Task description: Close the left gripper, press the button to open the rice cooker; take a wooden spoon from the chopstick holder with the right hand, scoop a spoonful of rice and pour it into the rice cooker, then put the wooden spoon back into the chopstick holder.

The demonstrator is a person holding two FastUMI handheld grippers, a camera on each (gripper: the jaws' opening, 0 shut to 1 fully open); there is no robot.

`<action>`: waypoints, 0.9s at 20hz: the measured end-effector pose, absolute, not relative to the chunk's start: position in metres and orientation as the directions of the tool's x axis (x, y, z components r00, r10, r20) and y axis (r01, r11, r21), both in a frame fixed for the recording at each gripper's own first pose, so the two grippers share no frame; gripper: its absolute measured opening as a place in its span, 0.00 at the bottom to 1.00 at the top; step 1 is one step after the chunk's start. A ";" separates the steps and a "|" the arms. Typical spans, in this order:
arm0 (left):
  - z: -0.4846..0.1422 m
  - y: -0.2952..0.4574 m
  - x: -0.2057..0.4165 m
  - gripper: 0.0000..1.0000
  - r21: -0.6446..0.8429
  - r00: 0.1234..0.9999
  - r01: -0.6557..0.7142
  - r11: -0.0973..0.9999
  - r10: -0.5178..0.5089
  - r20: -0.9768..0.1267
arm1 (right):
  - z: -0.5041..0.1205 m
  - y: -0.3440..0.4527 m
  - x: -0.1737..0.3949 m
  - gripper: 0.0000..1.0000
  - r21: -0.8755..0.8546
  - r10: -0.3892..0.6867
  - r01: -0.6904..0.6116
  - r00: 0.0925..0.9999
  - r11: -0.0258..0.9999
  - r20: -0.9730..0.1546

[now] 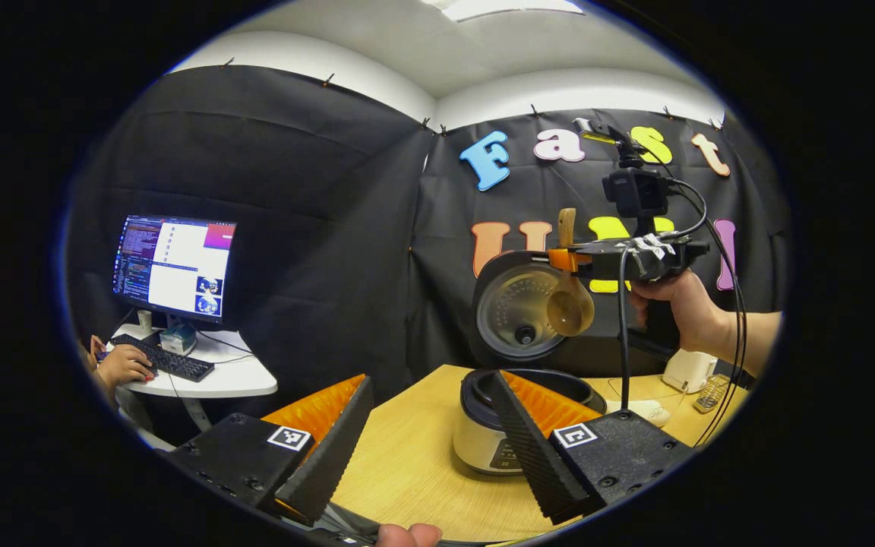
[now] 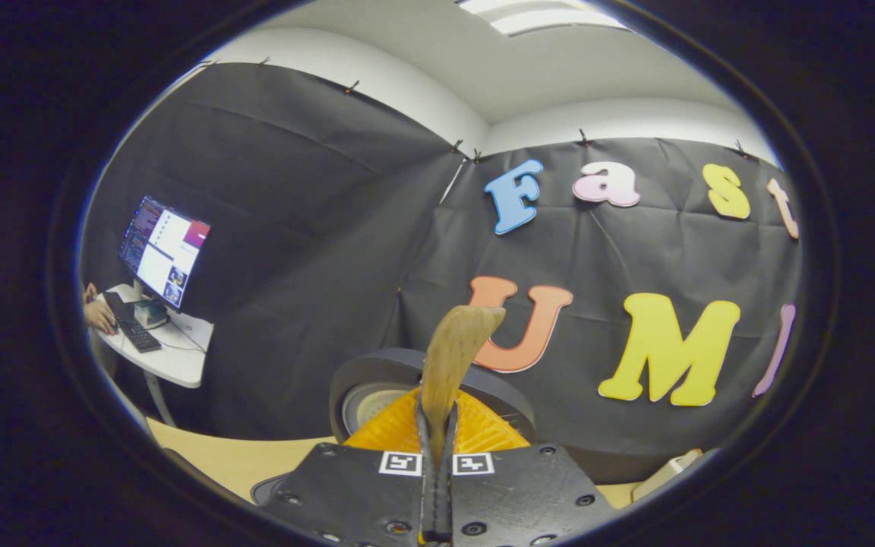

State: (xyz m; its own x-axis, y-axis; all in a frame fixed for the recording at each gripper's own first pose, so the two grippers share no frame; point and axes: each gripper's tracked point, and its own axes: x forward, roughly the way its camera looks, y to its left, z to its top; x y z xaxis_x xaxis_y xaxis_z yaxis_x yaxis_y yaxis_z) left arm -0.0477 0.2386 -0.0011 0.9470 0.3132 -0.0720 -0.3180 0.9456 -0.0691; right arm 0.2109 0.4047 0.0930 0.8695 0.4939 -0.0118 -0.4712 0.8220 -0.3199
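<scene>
The rice cooker (image 1: 483,437) stands open on the wooden table (image 1: 407,463), its lid (image 1: 517,308) raised upright behind the pot. My left gripper (image 1: 430,380) is open in front of the cooker, one finger overlapping the pot's rim in the left gripper view. A hand holds my right gripper (image 1: 563,260) above the cooker. It is shut on the wooden spoon (image 1: 570,308), whose bowl hangs down in front of the lid. In the right gripper view, my right gripper (image 2: 437,425) clamps the spoon handle (image 2: 453,349), which sticks up, with the lid (image 2: 377,380) behind.
At the left a person's hand rests on a keyboard (image 1: 168,361) on a white desk (image 1: 217,380) with a monitor (image 1: 173,266). A white box (image 1: 688,370), a small white item (image 1: 646,412) and a metal object (image 1: 711,393) lie on the table's right side.
</scene>
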 end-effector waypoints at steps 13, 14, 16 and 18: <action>0.005 0.221 -0.045 1.00 -0.067 0.955 -0.295 0.953 0.291 -0.062 | 0.092 0.370 0.218 0.00 -0.076 0.485 -0.488 0.873 0.869 -0.053; 0.006 0.217 -0.042 1.00 -0.064 0.956 -0.289 0.955 0.286 -0.060 | 0.092 0.362 0.218 0.00 -0.061 0.482 -0.485 0.875 0.873 -0.057; 0.005 0.207 -0.040 1.00 -0.057 0.962 -0.268 0.962 0.264 -0.062 | 0.091 0.336 0.218 0.00 -0.029 0.466 -0.468 0.883 0.883 -0.059; 0.007 0.198 -0.038 1.00 -0.043 0.966 -0.256 0.966 0.253 -0.057 | 0.094 0.302 0.221 0.00 -0.015 0.430 -0.432 0.901 0.902 -0.056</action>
